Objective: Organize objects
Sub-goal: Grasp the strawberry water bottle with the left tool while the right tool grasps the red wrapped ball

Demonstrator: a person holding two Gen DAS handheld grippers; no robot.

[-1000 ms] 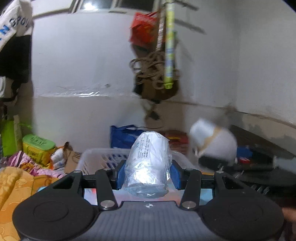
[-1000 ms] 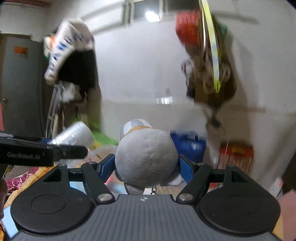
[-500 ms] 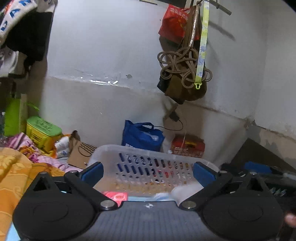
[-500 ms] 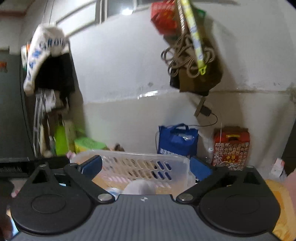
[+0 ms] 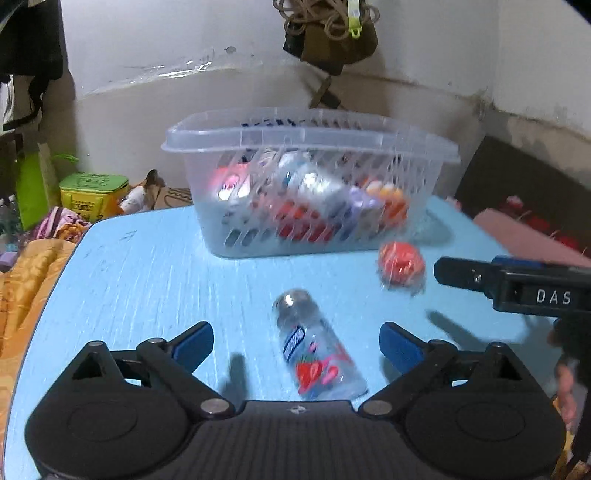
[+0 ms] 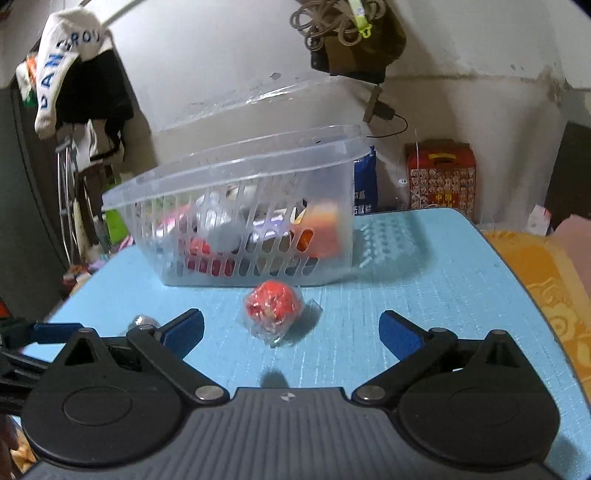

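Observation:
A clear slotted plastic basket [image 5: 310, 129] [image 6: 236, 162] stands at the back of the light-blue table [image 5: 147, 266] [image 6: 424, 280], with several packets and a grey plush inside. A clear bottle with a strawberry label [image 5: 317, 350] lies on the table between the fingers of my open left gripper [image 5: 295, 341]. A red item in clear wrap [image 5: 400, 264] [image 6: 273, 306] lies in front of the basket, just ahead of my open, empty right gripper [image 6: 291, 332]. The right gripper's finger also shows in the left wrist view [image 5: 517, 284].
An orange blanket [image 5: 26, 280] [image 6: 546, 280] lies on both sides of the table. A green box [image 5: 92, 192], a blue bag [image 6: 365, 184] and a red box [image 6: 441, 173] stand by the wall. A rope and bag [image 5: 328, 26] hang above.
Both grippers opened and let the wrapped roll and the plush go over the basket. Both have since dropped low to the table, facing the bottle and the red item.

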